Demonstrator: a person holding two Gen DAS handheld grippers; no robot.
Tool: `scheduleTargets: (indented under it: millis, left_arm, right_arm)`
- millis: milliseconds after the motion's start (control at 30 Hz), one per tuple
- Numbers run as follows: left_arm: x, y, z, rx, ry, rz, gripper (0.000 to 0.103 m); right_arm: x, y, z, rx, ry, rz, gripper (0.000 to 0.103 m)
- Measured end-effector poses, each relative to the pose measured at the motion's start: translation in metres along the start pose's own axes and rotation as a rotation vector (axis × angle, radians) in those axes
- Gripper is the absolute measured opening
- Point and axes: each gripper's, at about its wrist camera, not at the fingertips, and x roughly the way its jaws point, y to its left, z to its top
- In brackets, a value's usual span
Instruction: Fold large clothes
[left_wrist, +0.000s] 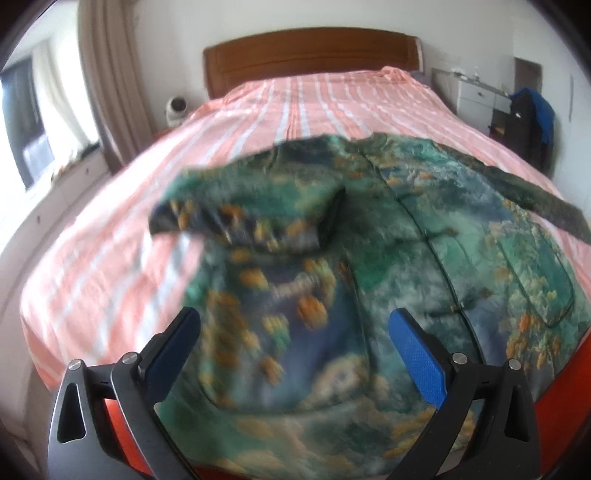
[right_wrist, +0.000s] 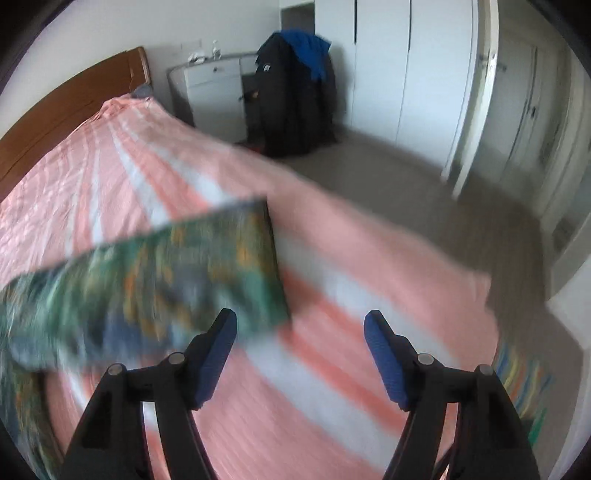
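My left gripper (left_wrist: 291, 332) hangs with fingers apart over the green printed garment (left_wrist: 388, 258), which fills the middle and lower frame on the pink striped bed (left_wrist: 110, 221). My right gripper (right_wrist: 300, 332), fingers also apart, holds nothing; a blurred sleeve (right_wrist: 166, 273), probably lying flat, sits left of centre.

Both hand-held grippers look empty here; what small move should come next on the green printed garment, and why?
Probably bring the right hand-held gripper left to the sleeve and pinch its cuff edge. Its jaws are open with only bedsheet between them, and that sleeve lies spread outward, unfolded. The left hand-held gripper is open too.
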Motion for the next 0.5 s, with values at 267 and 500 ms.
scheduleTargets:
  millis: [267, 500]
  left_arm:
    - [0.062, -0.018, 0.074, 0.394, 0.066, -0.113, 0.102]
    - [0.158, -0.039, 0.057, 0.514, 0.193, -0.001, 0.066]
  right_arm:
    - [-0.101, 0.062, -0.104, -0.211, -0.121, 0.331, 0.075]
    - [-0.149, 0.124, -0.183, -0.355, -0.179, 0.479, 0.075]
